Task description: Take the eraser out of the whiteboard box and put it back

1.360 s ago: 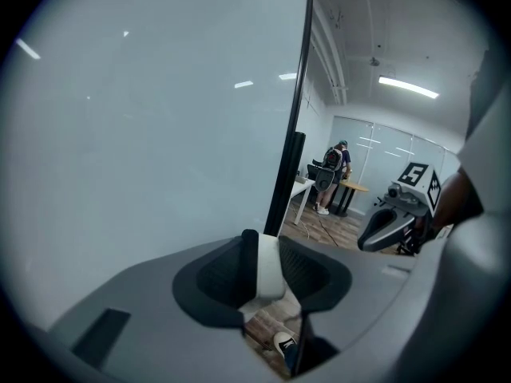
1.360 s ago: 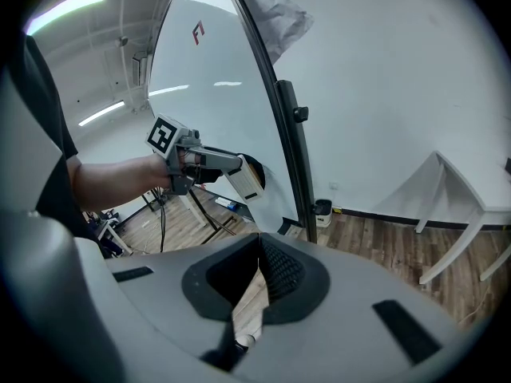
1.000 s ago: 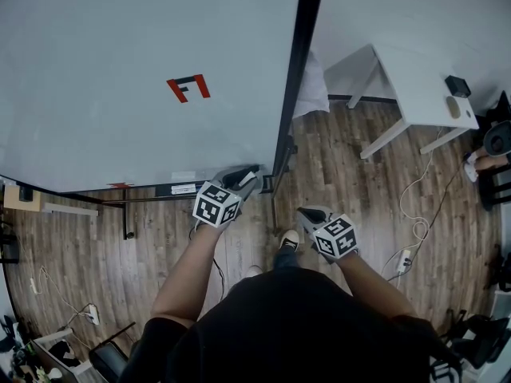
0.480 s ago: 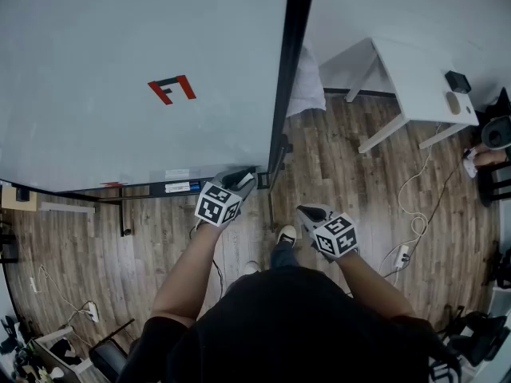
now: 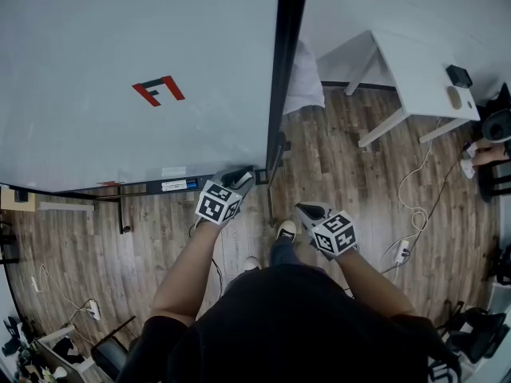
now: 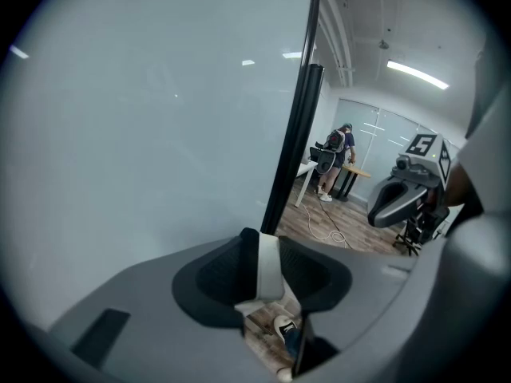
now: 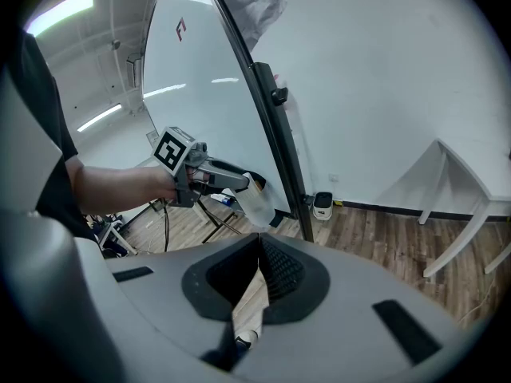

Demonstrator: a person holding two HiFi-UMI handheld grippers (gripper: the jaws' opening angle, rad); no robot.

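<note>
From the head view, the left gripper point(image 5: 243, 175) reaches to the lower right corner of the whiteboard point(image 5: 120, 38), just at the black ledge point(image 5: 152, 190) that runs along the board's bottom edge, while the right gripper point(image 5: 306, 211) hangs apart from it over the wood floor point(image 5: 343, 166), above a shoe point(image 5: 286, 230). A red mark point(image 5: 158, 91) sits on the board. In the left gripper view, the jaws pinch the pale eraser point(image 6: 270, 268) upright between their pads, with the board's black post point(image 6: 295, 150) close ahead. In the right gripper view, this gripper's jaws are pressed together at the tips with nothing between them. The left gripper point(image 7: 243, 183) shows ahead, the eraser point(image 7: 257, 204) clamped at its tip, close to the foot of the post point(image 7: 275, 134).
</note>
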